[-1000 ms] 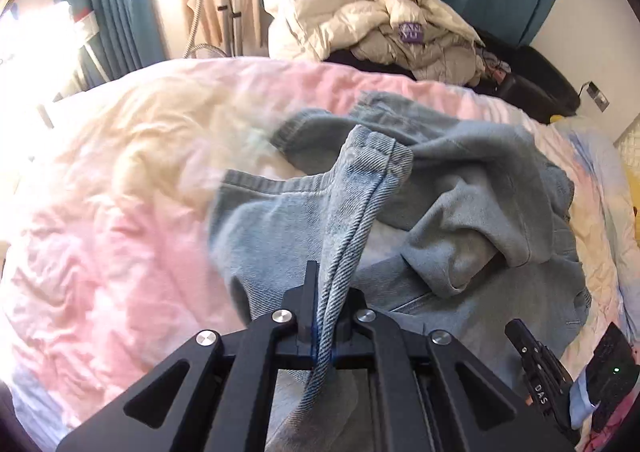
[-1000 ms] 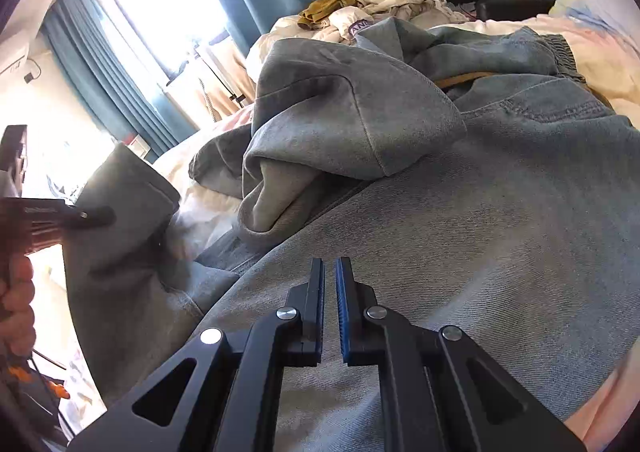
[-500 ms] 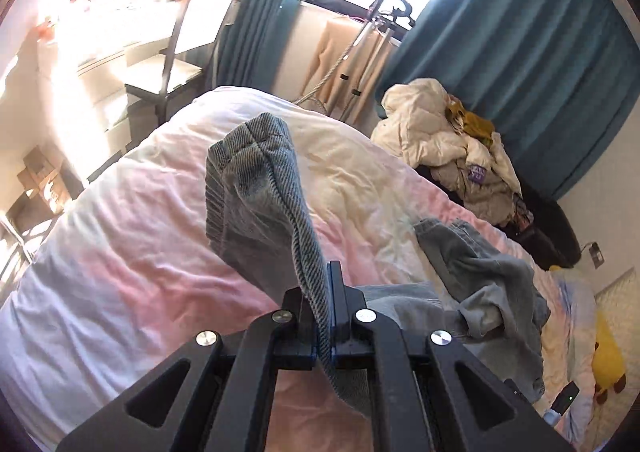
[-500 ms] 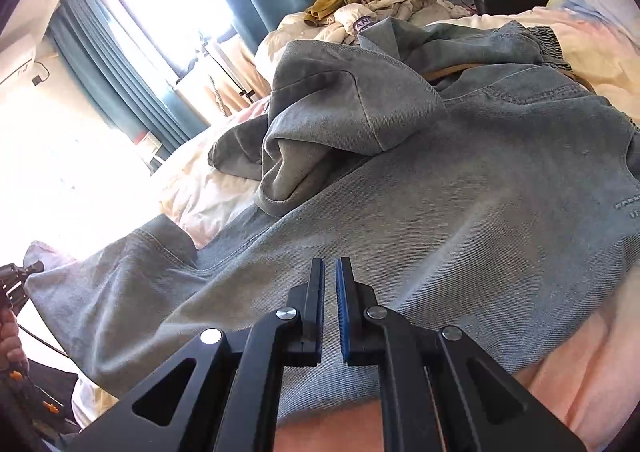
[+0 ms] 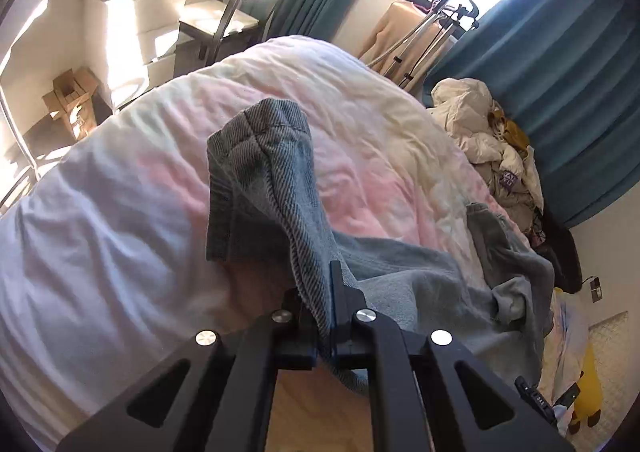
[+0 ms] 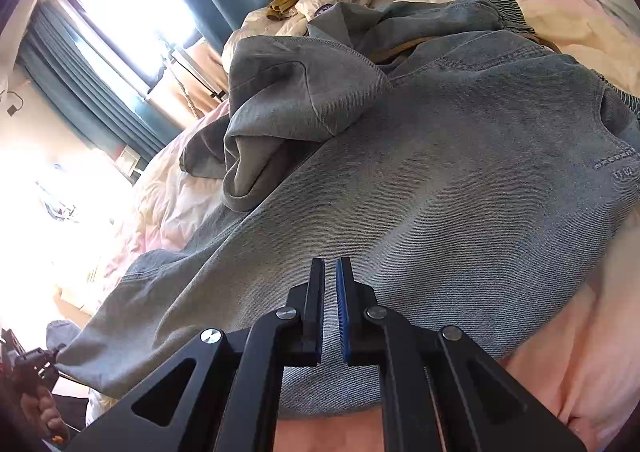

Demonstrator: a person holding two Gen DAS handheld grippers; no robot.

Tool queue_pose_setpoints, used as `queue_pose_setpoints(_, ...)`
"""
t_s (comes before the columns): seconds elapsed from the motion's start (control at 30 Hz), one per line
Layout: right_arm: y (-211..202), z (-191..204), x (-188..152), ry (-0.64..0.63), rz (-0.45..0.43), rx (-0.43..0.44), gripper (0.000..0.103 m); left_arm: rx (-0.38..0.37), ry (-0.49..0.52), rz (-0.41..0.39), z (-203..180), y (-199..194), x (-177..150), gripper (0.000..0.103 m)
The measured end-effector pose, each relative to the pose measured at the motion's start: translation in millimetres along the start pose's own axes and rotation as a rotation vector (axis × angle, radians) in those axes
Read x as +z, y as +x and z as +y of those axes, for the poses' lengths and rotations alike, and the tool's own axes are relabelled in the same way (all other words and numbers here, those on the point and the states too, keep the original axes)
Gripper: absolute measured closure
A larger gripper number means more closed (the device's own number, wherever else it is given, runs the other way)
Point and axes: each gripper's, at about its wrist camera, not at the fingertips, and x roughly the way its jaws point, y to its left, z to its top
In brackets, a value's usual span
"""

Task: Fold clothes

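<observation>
We're clamping the left tool [image 5: 324,316] on the hoodie [image 6: 420,188] sleeve cuff [image 5: 260,156], pulling it taut across the bed [image 5: 120,212]; right tool [image 6: 330,308] is hovering closed and empty over the body.

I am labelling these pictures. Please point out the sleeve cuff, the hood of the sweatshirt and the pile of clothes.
sleeve cuff [image 5: 262,140], left wrist view, ribbed end.
hood [image 6: 288,92], right wrist view, its outer side.
pile of clothes [image 5: 480,132], left wrist view, pale jacket.

Bare duvet [image 5: 120,220] lies open left of the stretched sleeve [image 5: 260,172]; the bunched hood [image 6: 288,100] blocks the far side
</observation>
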Motion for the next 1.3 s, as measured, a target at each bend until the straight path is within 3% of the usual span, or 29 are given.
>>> queue_pose_setpoints(0.1,2.2,1.4,2.2,-0.011,0.006,-0.017,0.096,0.018,-0.003,0.041,13.4,7.0,-14.1,0.096)
queue_pose_setpoints(0.2,-1.2,0.3,5.7,-0.026,0.007,-0.063,0.096,0.027,0.003,0.044,18.3,-1.0,-20.6,0.081)
queue_pose_setpoints(0.27,-10.5,-6.5,12.0,-0.006,-0.009,-0.073,0.096,0.029,0.024,0.005,16.2,-13.6,-22.9,0.072)
queue_pose_setpoints(0.3,-16.2,-10.7,15.9,0.009,-0.019,-0.074,0.096,0.027,0.040,-0.026,13.3,-22.3,-23.3,0.059)
queue_pose_setpoints(0.33,-23.4,-16.0,20.6,0.026,-0.034,-0.077,0.096,0.023,0.056,-0.062,9.9,-31.7,-23.6,0.052)
queue_pose_setpoints(0.47,-52.5,-42.3,37.7,0.104,-0.102,-0.111,0.091,0.016,0.131,-0.169,-11.2,-64.3,-24.6,0.052)
queue_pose_setpoints(0.53,-64.6,-59.6,44.5,0.170,-0.136,-0.120,0.074,0.008,0.181,-0.199,-29.0,-75.6,-26.2,0.052)
queue_pose_setpoints(0.67,-81.0,-100.8,52.0,0.355,-0.167,-0.105,0.064,-0.038,0.278,-0.220,-70.6,-89.1,-32.8,0.052)
queue_pose_setpoints(0.87,-96.2,-162.7,56.0,0.583,-0.181,-0.115,0.059,-0.107,0.394,-0.185,-143.9,-75.1,-51.2,0.052)
queue_pose_setpoints(1.13,-100.2,-231.7,56.9,0.719,-0.199,-0.192,0.049,-0.180,0.538,-0.120,-233.1,-30.1,-86.9,0.052)
queue_pose_setpoints(1.3,-73.2,-261.3,52.4,0.773,-0.148,-0.100,0.049,-0.232,0.570,-0.050,-267.5,13.5,-106.3,0.052)
